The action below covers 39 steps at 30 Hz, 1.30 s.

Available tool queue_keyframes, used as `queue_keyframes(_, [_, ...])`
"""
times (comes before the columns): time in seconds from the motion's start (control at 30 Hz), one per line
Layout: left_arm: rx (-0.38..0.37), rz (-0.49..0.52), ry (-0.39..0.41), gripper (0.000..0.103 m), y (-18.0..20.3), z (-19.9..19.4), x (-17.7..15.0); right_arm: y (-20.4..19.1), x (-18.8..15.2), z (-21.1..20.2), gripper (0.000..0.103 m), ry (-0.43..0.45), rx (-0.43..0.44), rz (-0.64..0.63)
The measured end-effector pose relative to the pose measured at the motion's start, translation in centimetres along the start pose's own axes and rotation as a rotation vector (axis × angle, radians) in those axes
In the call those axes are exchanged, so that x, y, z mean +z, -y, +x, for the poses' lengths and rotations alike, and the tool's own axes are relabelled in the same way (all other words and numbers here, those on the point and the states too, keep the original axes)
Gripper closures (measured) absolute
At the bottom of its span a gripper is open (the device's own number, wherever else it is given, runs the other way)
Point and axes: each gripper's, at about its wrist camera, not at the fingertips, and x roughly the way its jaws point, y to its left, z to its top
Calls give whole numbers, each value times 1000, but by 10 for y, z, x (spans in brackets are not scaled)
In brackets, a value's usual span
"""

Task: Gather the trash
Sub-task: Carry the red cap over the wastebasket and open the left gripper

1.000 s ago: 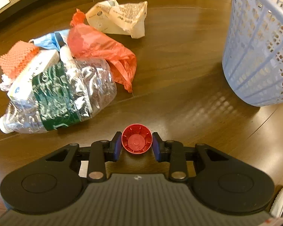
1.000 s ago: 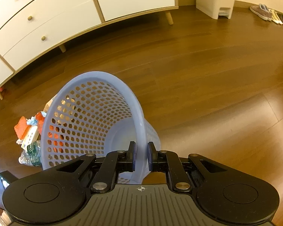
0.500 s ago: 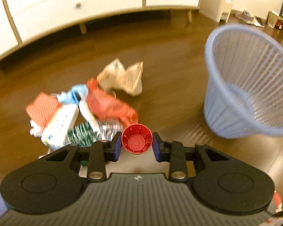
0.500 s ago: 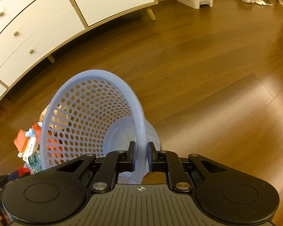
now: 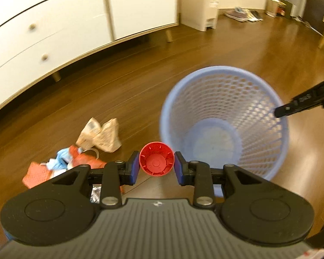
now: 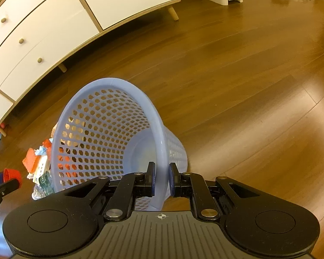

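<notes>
Your left gripper point(image 5: 156, 165) is clamped on a red bottle cap point(image 5: 156, 161), its two blue pads pressing the cap's sides with the open, ribbed hollow facing the camera. From that cap, the blue mesh basket point(image 5: 270, 151) lies forward and to your right, its mouth tipped toward you so that you look down the wall to the pale floor of it, which appears bare. The cap sits just beside the basket's near-left rim in the left wrist view, not yet over the opening, so by my reading the move ahead turns on carrying the cap rightward and forward until it hangs over the mouth, then letting the pads part. Your right gripper point(image 6: 161, 179) is closed over the basket's rim, one finger inside the wall and one outside, and it holds the basket tilted toward the left side; it shows in the left view as a dark finger at the far right rim. The left hand is the one carrying trash, and it is also the one nearer the rest of the trash pile point(image 5: 60, 164), which lies on the wooden floor point(image 5: 140, 90) to the left of the basket: a crumpled paper bag point(image 5: 101, 135), orange and blue scraps, and a crushed clear bottle point(image 6: 42, 186) seen from the right wrist.
</notes>
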Motion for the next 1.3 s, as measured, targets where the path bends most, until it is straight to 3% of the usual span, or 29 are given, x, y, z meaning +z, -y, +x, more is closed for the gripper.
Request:
queue_keyframes(0.4, [-29, 57, -22, 74, 32, 17, 14, 1, 1, -1, 94, 1, 5, -3])
queue_keyframes(0.97, [-53, 92, -9, 74, 44, 41, 25, -3, 2, 0, 94, -10, 0, -27])
queue_keyframes(1.13, [-59, 98, 7, 57, 49, 41, 30, -2, 3, 0, 94, -13, -1, -30])
queue_keyframes(1.3, [-46, 105, 20, 54, 48, 38, 30, -3, 3, 1, 94, -12, -7, -32])
